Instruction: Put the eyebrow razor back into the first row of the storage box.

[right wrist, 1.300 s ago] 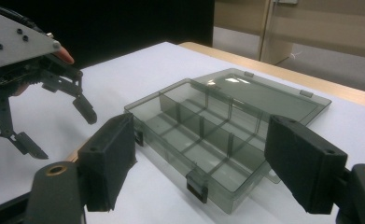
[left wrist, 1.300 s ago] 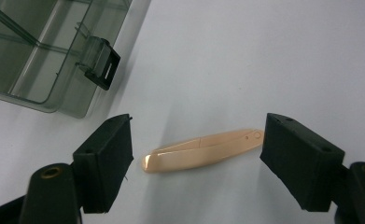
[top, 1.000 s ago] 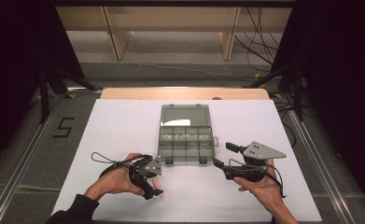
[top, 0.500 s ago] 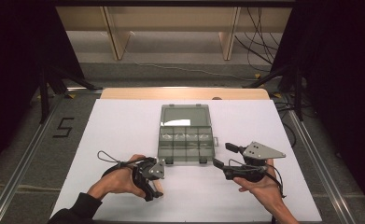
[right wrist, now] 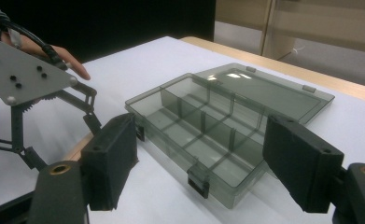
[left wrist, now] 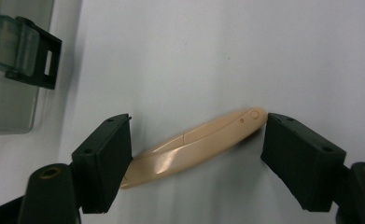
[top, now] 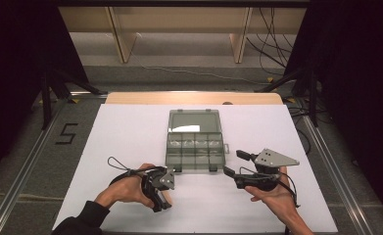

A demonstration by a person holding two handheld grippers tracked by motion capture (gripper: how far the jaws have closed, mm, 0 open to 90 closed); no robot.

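Beige piece: a slim, curved, beige plastic piece [left wrist: 194, 144] lies flat on the white table top [top: 130, 132], near the front edge and just left of the box's near left corner. In the high view a small strip of it [top: 165, 197] shows under the left gripper.
Piece and jaws: in the left gripper view it lies slantwise between the 2 black jaws. One end reaches the left jaw's pad and the rounded end sits right at the other pad; whether the pads press on it I cannot tell.
Left gripper: the left gripper [top: 160, 192] points down at the table, held in the person's left hand [top: 125, 190]. Its jaws stand apart, about as far as the piece is long.
Right gripper: the right gripper [top: 235, 164] is held in the right hand [top: 272, 196] at the near right of the table, level, aimed left and far towards the box. Its 2 jaws stand wide apart with nothing between the pads. A grey 3-cornered plate [top: 275, 158] sits on top of it.
Box: a clear grey compartment box [top: 195, 147] lies open in the middle of the table, between the 2 grippers and a little farther off. Its lid [top: 194, 121] is folded back flat on the far side.
Compartments: the tray is split by dividers into 2 rows of small bins; what they hold is too small to tell.
Latch: 1 black latch [left wrist: 42, 58] on the box's near edge shows beside the left gripper.
Surroundings: the white top rests on a wooden table [top: 194, 98], with dark floor beyond.
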